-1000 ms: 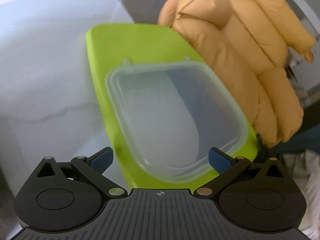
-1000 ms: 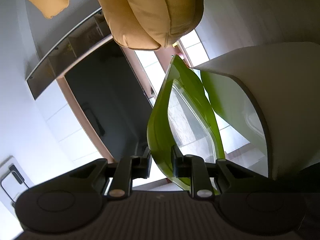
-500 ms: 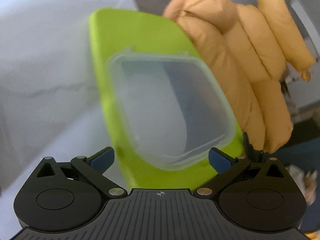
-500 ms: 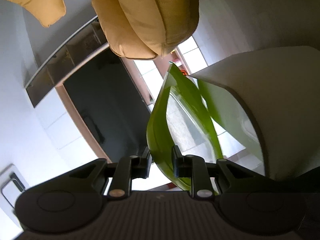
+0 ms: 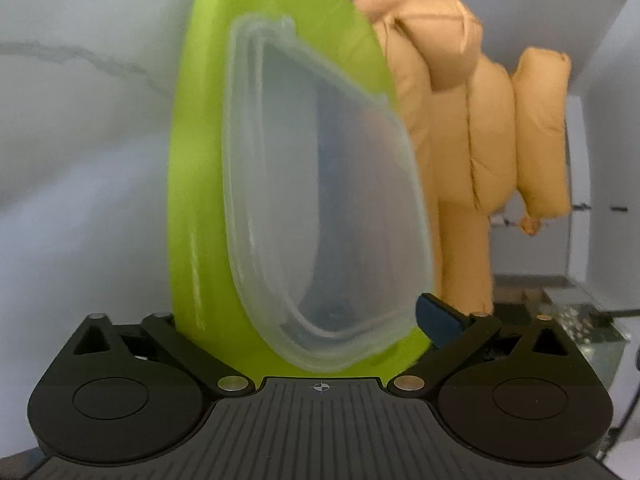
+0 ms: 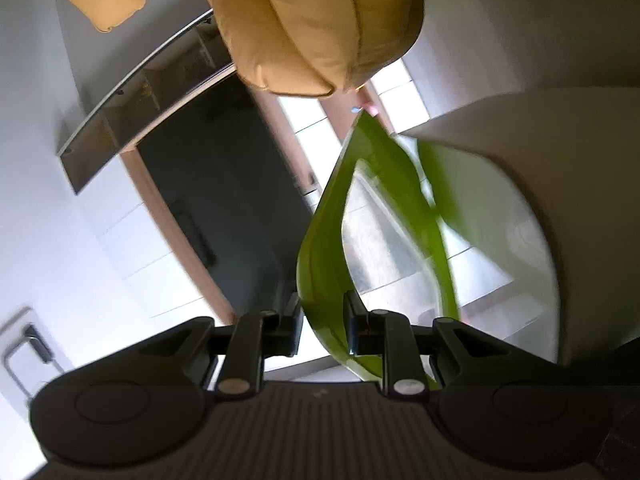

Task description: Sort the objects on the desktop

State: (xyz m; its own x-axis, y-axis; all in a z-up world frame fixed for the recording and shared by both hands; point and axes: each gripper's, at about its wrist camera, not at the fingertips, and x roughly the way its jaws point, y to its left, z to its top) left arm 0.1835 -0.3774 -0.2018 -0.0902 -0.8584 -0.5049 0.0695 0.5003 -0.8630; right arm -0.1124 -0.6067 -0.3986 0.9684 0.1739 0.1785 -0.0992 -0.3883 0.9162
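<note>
Currently catalogued: flat lime-green plastic tray with rounded corners [image 5: 192,184], held aloft on edge above the pale marbled tabletop [image 5: 80,152]. Shallow clear plastic container with rounded rim [image 5: 320,216] lying against the tray's broad face. Right gripper [image 6: 322,326] astride the tray's edge, jaws narrow and opening, pads now barely touching the green plastic; orange-gloved hand [image 5: 460,128] just behind the tray. Left gripper [image 5: 296,320] spread wide around the tray's near end, jaws closing, right blue pad [image 5: 438,320] just beside the clear container, not yet pressing. Advised: seat left pads squarely before right lets go; keep tray steady so container stays put.
</note>
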